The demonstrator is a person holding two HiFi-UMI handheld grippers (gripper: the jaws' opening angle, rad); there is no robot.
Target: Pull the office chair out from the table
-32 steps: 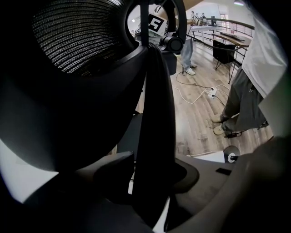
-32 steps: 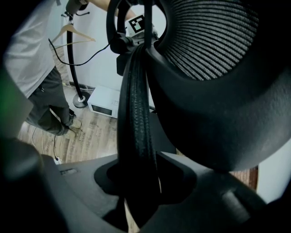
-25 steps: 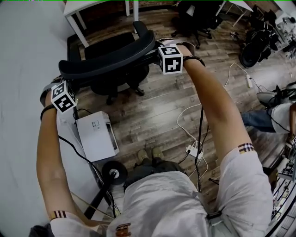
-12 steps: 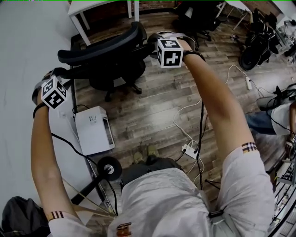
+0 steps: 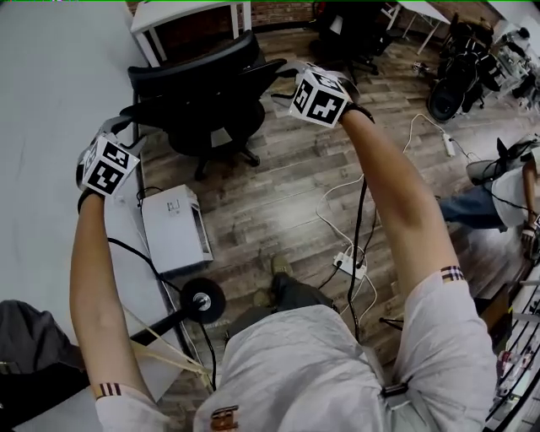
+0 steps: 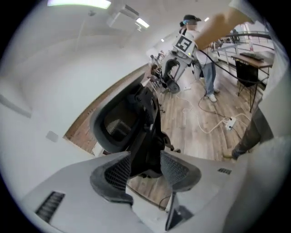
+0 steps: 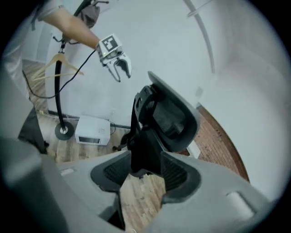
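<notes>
1. Office chair [image 5: 201,97]: black, on the wooden floor [image 5: 270,194], just in front of the white table [image 5: 181,12] at the top of the head view. Close to the pale wall [image 5: 51,76], backrest turned toward the person.
2. Left gripper [image 6: 146,172]: jaws wide apart, clamped on nothing. Held up in the air beside the wall and clear of the chair. Chair visible only farther off, through the gap between the mesh pads [image 6: 117,175].
3. Right gripper [image 7: 144,174]: jaws apart as well, just now closing a little, nothing pressed between the pads. Raised off the chair's other side, near the upper edge of the backrest but apart from it.
4. Both arms stretched forward, one on each flank of the chair, marker cubes facing up.
5. On the floor by the wall: a white box [image 5: 175,229], and nearer the person the round black base of a stand [image 5: 202,299].
6. Farther right on the floor: a white power strip [image 5: 348,268] with its loose cable.
</notes>
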